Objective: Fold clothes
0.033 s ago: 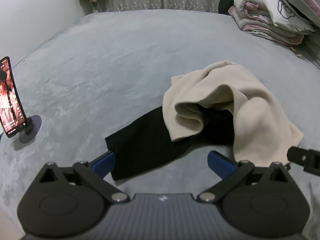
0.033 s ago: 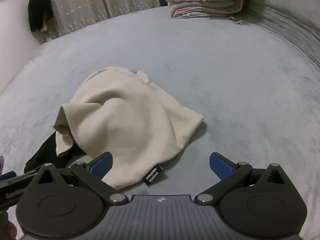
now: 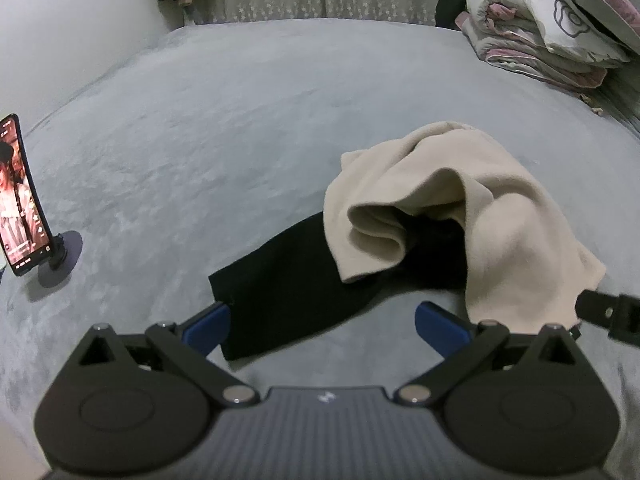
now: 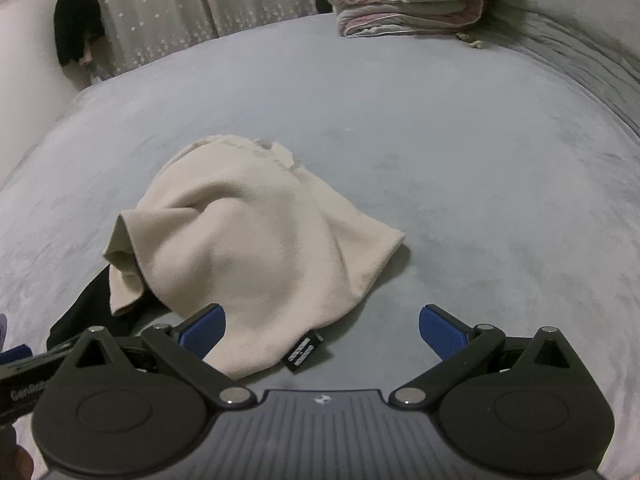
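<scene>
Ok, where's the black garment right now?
In the left wrist view, the black garment lies on the bed, partly under the cream garment.

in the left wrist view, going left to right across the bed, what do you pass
Phone on its stand → black garment → cream garment → tip of the right tongs at the frame's edge. Both tongs are open.

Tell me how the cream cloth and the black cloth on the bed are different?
The cream cloth is pale and bunched into a hump; the black cloth is dark and lies flatter. The cream cloth sits on top, covering part of the black cloth, which pokes out underneath. The cream cloth shows a small black label at its edge; none shows on the black one. Both rest on the grey bed, unfolded and ungrabbed.
</scene>
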`<state>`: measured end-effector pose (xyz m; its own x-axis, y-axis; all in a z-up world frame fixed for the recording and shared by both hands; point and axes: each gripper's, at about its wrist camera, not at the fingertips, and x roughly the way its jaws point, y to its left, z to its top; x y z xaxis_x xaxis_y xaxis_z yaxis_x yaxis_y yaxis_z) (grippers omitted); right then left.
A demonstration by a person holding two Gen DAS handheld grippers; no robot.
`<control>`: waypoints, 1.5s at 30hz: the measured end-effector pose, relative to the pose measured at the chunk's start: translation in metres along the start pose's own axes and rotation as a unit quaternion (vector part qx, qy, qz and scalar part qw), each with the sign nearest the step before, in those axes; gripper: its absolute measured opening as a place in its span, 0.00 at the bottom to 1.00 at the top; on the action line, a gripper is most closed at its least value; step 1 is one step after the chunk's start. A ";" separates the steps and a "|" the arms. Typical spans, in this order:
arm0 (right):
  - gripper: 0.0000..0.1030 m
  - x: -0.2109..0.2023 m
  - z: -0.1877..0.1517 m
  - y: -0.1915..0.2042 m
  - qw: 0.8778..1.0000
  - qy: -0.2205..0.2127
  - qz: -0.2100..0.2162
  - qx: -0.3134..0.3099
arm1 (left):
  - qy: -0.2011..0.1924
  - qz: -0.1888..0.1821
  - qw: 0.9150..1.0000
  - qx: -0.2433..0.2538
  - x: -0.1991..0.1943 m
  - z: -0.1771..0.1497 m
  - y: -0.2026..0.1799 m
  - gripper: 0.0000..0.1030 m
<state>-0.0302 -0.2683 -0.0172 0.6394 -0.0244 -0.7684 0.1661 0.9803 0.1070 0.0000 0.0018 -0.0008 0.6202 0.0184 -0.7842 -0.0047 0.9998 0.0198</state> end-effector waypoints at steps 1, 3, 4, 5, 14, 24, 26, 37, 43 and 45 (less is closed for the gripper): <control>1.00 0.001 0.001 -0.001 1.000 0.001 0.002 0.002 | 0.003 -0.001 1.000 -0.001 0.001 0.000 0.002 1.00; 1.00 0.002 0.002 -0.002 1.000 0.003 0.005 0.005 | 0.006 0.002 1.000 0.002 0.001 0.001 0.002 1.00; 1.00 0.003 0.002 -0.003 1.000 0.004 0.007 0.006 | 0.006 0.005 1.000 0.008 -0.002 0.002 0.002 1.00; 1.00 0.004 0.003 -0.004 1.000 0.005 0.008 0.008 | -0.005 0.002 1.000 0.005 -0.005 -0.001 0.004 1.00; 1.00 0.004 0.004 -0.007 1.000 0.011 0.011 0.017 | 0.000 0.003 1.000 0.013 0.004 -0.007 -0.002 1.00; 1.00 0.007 0.003 -0.005 1.000 0.016 0.010 0.013 | 0.002 0.001 1.000 0.013 0.003 -0.007 -0.001 1.00; 1.00 0.008 0.003 -0.004 1.000 0.017 0.010 0.012 | 0.003 0.001 1.000 0.013 0.004 -0.006 -0.001 1.00; 1.00 0.011 0.003 -0.003 1.000 0.018 0.012 0.012 | 0.004 0.001 1.000 0.014 0.005 -0.007 0.001 1.00; 1.00 0.012 0.003 -0.003 1.000 0.019 0.013 0.011 | 0.003 0.002 1.000 0.015 0.005 -0.007 0.000 1.00; 1.00 0.013 0.003 -0.003 1.000 0.019 0.013 0.011 | 0.003 0.002 1.000 0.014 0.005 -0.007 0.001 1.00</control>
<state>-0.0207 -0.2720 -0.0256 0.6147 0.0097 -0.7887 0.1662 0.9759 0.1415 -0.0024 0.0026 -0.0090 0.6149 0.0233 -0.7883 0.0151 0.9990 0.0414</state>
